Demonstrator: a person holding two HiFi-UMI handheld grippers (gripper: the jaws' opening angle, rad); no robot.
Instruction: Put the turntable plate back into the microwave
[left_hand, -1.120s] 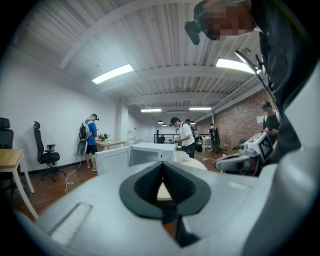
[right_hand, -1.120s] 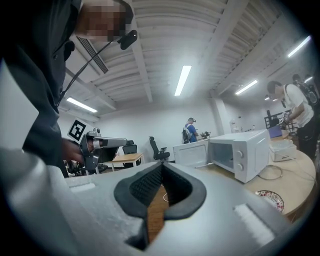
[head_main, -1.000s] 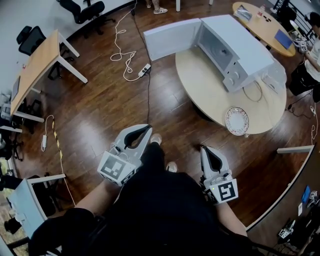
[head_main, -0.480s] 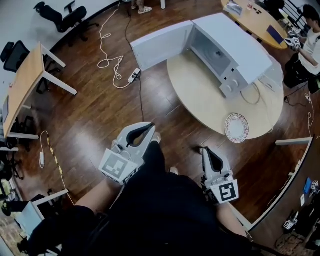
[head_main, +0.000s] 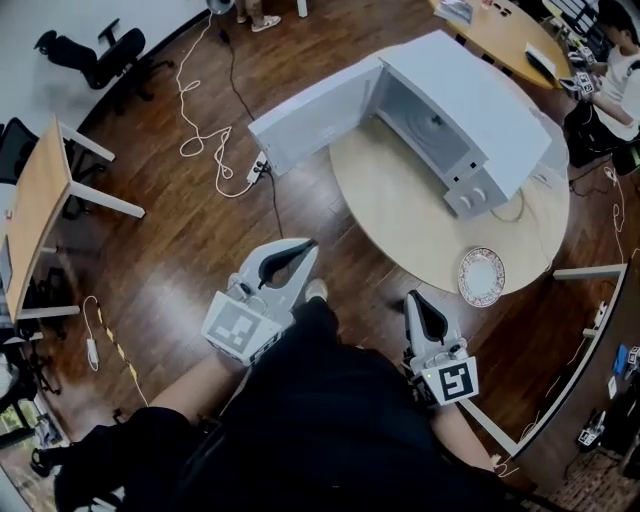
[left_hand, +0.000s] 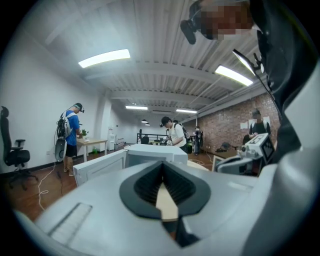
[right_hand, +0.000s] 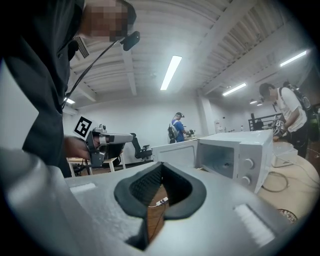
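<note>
**At the table's near right edge: plate waiting, both grippers short of it**

On the wooden floor, the person is standing short of the round table (head_main: 400, 200), not yet within reach. The microwave (head_main: 490, 110) is sitting across the table's far side, its door (head_main: 315, 115) hanging wide open to the left and the cavity (head_main: 420, 115) showing empty. The turntable plate (head_main: 481, 277) is lying flat at the near right edge, in front of the control-panel end and well apart from the cavity. It's round, so there is no long axis to line up.

The right gripper (head_main: 413, 300) is pointing forward, jaws clenched on nothing. The plate is lying ahead and to its right, so it is the nearer one. The left gripper (head_main: 303, 249) is likewise clenched and empty, farther off, aiming more toward the door. I judge the right should be going for the plate rim.
</note>
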